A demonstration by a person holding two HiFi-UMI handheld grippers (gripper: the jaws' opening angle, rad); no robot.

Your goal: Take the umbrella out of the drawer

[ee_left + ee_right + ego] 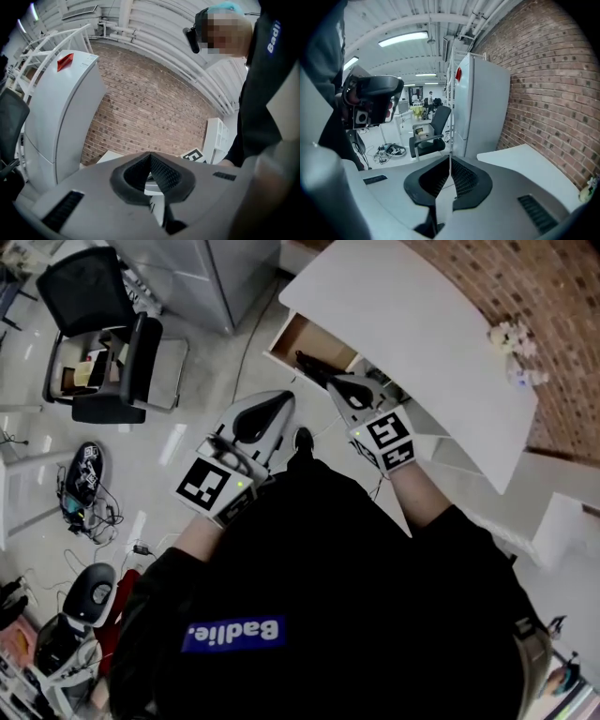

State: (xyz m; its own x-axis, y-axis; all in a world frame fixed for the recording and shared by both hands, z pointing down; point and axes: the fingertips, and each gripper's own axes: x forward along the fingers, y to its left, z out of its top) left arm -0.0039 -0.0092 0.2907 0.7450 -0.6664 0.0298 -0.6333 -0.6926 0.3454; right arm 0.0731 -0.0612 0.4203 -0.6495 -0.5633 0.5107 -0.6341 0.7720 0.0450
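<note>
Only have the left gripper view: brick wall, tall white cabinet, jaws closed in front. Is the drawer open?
Observer: Yes. The head view shows the light wooden drawer pulled out from under the curved white tabletop.
Operator: Has the right gripper got the umbrella?
Observer: No. In its own view the right gripper has its jaws shut together with nothing between them.
</note>
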